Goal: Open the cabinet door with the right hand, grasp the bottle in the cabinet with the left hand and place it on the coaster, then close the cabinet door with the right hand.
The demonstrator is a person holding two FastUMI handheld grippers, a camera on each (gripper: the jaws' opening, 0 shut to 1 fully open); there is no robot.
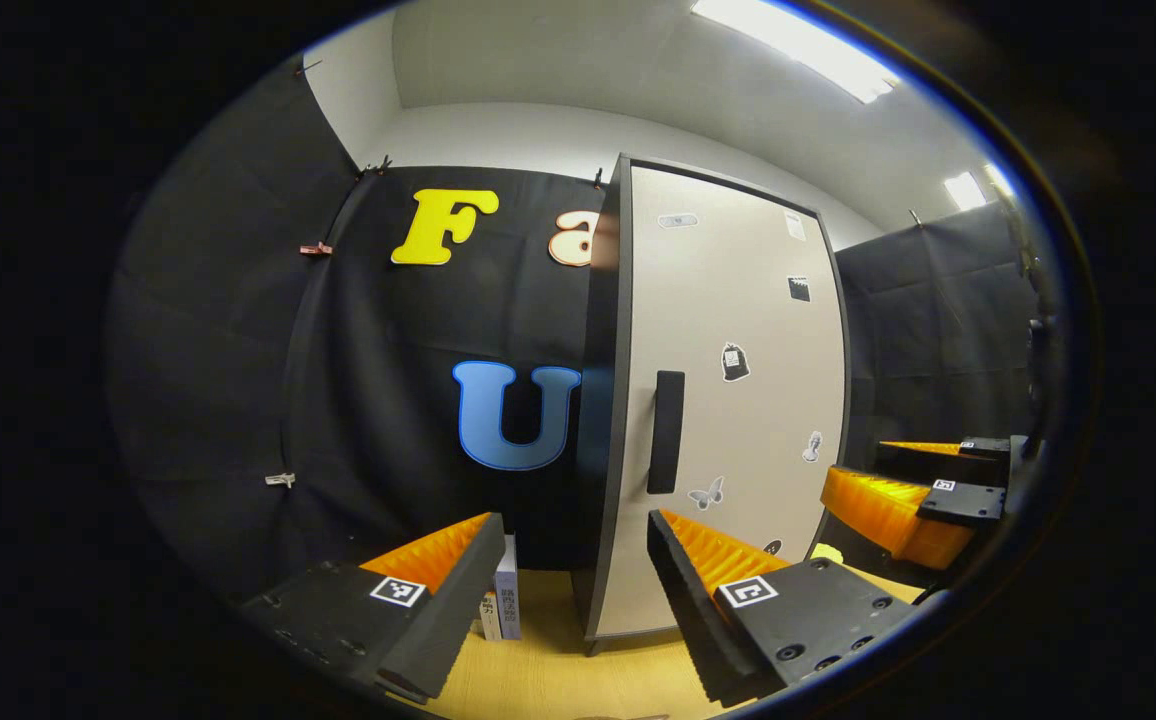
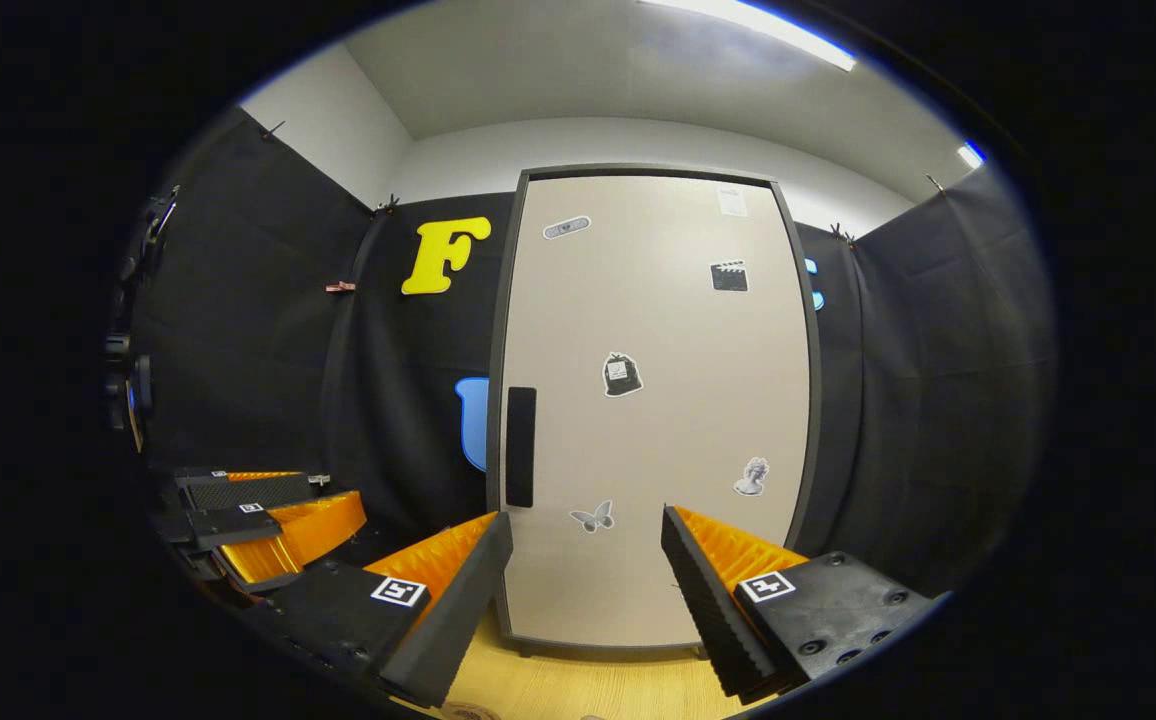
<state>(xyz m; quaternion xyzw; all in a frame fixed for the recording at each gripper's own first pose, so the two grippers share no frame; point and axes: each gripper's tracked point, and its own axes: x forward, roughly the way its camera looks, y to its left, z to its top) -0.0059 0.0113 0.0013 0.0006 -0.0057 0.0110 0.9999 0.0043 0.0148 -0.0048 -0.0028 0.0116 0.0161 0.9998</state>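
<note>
A tall cabinet stands on the wooden table, its beige door (image 2: 653, 400) shut, with a dark vertical handle (image 2: 520, 446) near the door's left edge. The bottle is hidden behind the door. In the right gripper view my right gripper (image 2: 583, 560) is open and faces the door squarely, a short way in front of it. In the left gripper view the cabinet door (image 1: 738, 400) is seen at an angle with its handle (image 1: 666, 432) above my open left gripper (image 1: 573, 570). The right gripper (image 1: 923, 500) also shows at the right edge there, and the left gripper (image 2: 258, 520) at the left of the right gripper view.
A small white box with print (image 1: 503, 600) stands on the wooden table (image 1: 538, 680) left of the cabinet's foot. Several stickers dot the door. Black cloth walls close in on the left, back and right.
</note>
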